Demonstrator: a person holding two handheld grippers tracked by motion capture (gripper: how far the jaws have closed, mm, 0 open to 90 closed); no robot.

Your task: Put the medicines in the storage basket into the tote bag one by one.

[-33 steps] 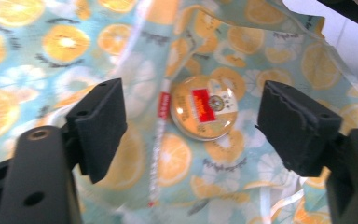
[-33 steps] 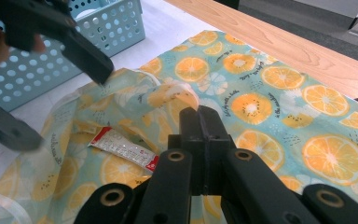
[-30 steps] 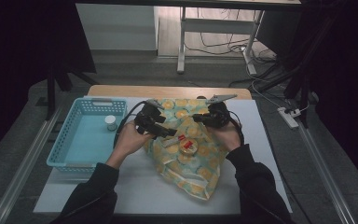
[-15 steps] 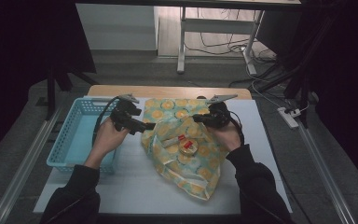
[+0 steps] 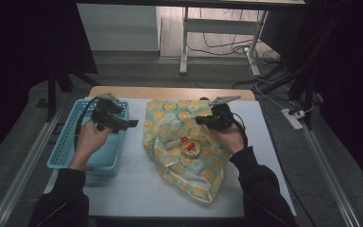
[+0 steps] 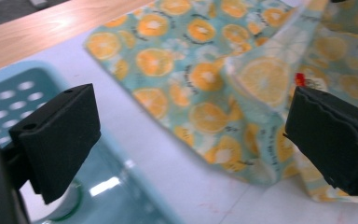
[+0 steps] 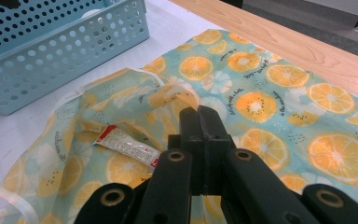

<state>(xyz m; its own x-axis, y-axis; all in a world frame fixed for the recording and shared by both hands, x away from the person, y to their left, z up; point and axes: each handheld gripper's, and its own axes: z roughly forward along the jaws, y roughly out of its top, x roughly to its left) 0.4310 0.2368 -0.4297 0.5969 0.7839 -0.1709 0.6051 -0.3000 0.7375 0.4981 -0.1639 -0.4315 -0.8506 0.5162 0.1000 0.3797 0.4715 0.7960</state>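
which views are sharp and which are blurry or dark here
High view: dim and murky at the edges, the white table lit. Left gripper view: soft, motion-blurred orange-print cloth and pale blue plastic basket. Right gripper view: sharpest, the print crisp.

High view dim, dark surrounds, bench (image 5: 137, 189) lit from above. Left gripper view blurred; glare in basket (image 6: 112, 184).

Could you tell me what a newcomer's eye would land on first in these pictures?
Probably the orange-slice patterned bag, spread at the middle of the white table with a small tube and a round tin inside. Next, the light blue basket at the table's left edge, where the left gripper hangs open above it.
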